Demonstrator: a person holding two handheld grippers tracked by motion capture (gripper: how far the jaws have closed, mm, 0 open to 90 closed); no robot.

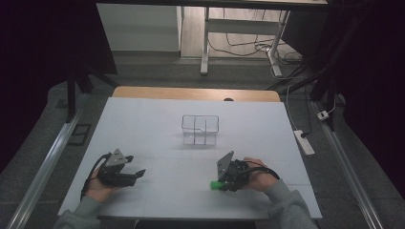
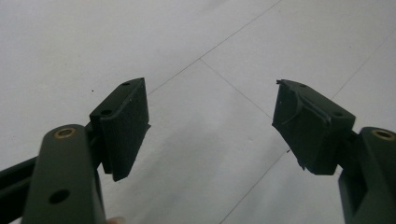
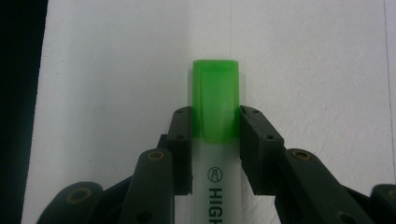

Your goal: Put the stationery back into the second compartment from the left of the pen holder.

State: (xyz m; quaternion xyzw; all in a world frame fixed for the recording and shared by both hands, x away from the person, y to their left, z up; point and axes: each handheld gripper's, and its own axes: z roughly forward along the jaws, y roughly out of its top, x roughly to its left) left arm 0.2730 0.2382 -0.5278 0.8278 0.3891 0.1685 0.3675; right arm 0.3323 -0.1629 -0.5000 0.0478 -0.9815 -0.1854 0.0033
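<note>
The right gripper (image 3: 215, 125) has its fingers clamped on the green-capped highlighter (image 3: 215, 100), low on the table (image 1: 157, 129) at five o'clock. The left gripper (image 2: 212, 126) waits open and empty. Delivery, probably to the clear organizer (image 1: 200, 130) at twelve, remains.

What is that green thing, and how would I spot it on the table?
Start at the white table, then find the right gripper near its front edge. Between its jaws lies a highlighter pen with a translucent white body and bright green cap, the only coloured thing there; the clear plastic box is colourless.
</note>
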